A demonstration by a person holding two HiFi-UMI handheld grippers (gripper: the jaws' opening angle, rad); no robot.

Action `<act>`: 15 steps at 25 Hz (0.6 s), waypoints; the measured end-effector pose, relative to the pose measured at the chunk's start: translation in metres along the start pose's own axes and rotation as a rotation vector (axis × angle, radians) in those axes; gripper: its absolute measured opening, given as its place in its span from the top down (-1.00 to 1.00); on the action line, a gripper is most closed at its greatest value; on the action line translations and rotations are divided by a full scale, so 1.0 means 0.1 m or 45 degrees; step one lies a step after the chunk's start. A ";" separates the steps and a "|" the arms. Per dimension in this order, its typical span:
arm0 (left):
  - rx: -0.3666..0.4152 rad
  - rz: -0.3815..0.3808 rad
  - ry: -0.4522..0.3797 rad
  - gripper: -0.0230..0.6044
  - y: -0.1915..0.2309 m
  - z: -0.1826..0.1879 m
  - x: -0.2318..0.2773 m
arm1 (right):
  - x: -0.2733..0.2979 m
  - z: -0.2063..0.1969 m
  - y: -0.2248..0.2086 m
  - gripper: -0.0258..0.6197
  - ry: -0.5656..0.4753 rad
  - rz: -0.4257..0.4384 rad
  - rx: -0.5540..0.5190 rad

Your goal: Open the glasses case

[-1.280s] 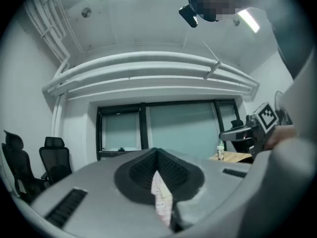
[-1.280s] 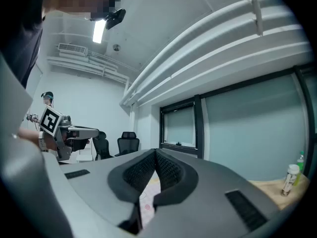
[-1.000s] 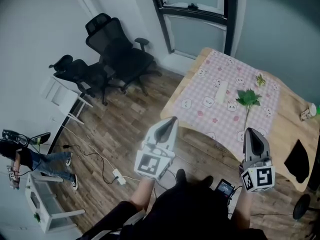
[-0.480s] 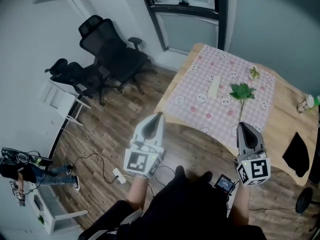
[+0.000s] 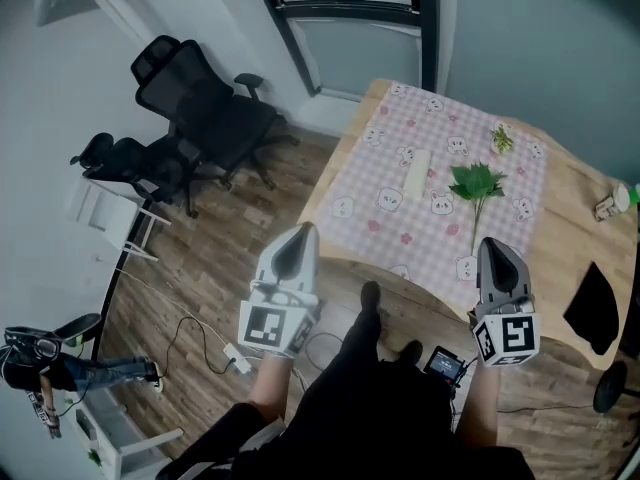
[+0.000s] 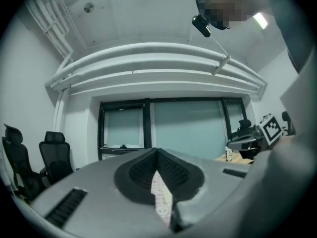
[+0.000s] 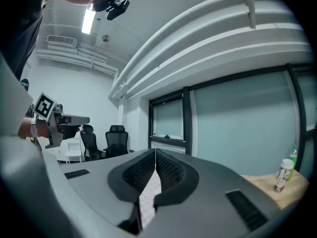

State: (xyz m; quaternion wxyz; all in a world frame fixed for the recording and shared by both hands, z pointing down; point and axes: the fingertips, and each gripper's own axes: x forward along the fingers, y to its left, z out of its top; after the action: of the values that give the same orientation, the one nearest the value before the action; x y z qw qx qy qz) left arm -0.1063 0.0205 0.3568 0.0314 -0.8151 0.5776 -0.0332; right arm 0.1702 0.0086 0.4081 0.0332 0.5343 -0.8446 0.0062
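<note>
A pale oblong case (image 5: 415,171) lies on the pink checked cloth (image 5: 390,218) of a wooden table (image 5: 570,248). A green leafy sprig (image 5: 476,183) lies just right of it. Both grippers are held level in front of the table's near edge, well short of the case. My left gripper (image 5: 300,236) hovers over the floor with its jaws shut and nothing in them. My right gripper (image 5: 493,248) is at the cloth's near edge, also shut and empty. In the left gripper view (image 6: 157,155) and the right gripper view (image 7: 155,157) the jaws meet, and the case does not show.
Black office chairs (image 5: 200,108) stand left of the table by the window. A power strip and cable (image 5: 235,358) lie on the wood floor. On the table's right side are a black object (image 5: 592,308) and a small bottle (image 5: 612,203). A person (image 5: 50,373) stands at the far left.
The table has come closer and more central in the head view. Both grippers have advanced toward its near edge, still shut.
</note>
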 end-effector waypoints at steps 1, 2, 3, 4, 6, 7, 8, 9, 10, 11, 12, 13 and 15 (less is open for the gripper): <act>-0.006 -0.017 -0.002 0.93 0.06 -0.03 0.12 | 0.10 0.04 -0.03 0.86 -0.011 -0.021 -0.010; -0.010 -0.034 -0.004 0.93 0.14 -0.06 0.25 | 0.21 0.08 -0.06 0.87 -0.023 -0.042 -0.023; -0.017 -0.053 -0.004 0.93 0.22 -0.11 0.38 | 0.32 0.14 -0.09 0.87 -0.034 -0.065 -0.037; -0.030 -0.075 -0.002 0.93 0.32 -0.17 0.50 | 0.43 0.19 -0.11 0.87 -0.043 -0.087 -0.051; -0.064 -0.123 0.005 0.93 0.52 -0.26 0.72 | 0.63 0.27 -0.12 0.87 -0.051 -0.123 -0.083; -0.076 -0.148 0.005 0.93 0.61 -0.27 0.83 | 0.73 0.29 -0.13 0.87 -0.048 -0.138 -0.099; -0.078 -0.171 0.001 0.93 0.68 -0.26 0.94 | 0.82 0.30 -0.15 0.87 -0.039 -0.153 -0.112; -0.072 -0.192 -0.003 0.93 0.74 -0.25 1.04 | 0.91 0.30 -0.17 0.87 -0.028 -0.166 -0.119; -0.062 -0.211 -0.011 0.93 0.78 -0.22 1.14 | 0.99 0.30 -0.20 0.87 -0.017 -0.177 -0.122; -0.051 -0.231 -0.021 0.93 0.80 -0.18 1.23 | 1.05 0.30 -0.22 0.87 -0.005 -0.183 -0.124; -0.041 -0.250 -0.030 0.93 0.81 -0.15 1.29 | 1.10 0.29 -0.24 0.87 0.006 -0.183 -0.125; -0.036 -0.264 -0.034 0.93 0.81 -0.11 1.35 | 1.15 0.28 -0.24 0.87 0.015 -0.178 -0.124; -0.059 -0.263 -0.036 0.93 0.78 -0.05 1.45 | 1.22 0.26 -0.25 0.87 0.015 -0.159 -0.113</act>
State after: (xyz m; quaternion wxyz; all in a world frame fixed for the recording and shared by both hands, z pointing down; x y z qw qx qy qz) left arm -0.1321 -0.1422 0.3573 0.0171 -0.8711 0.4907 -0.0115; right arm 0.1394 -0.1138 0.3889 0.0620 0.5837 -0.8090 -0.0301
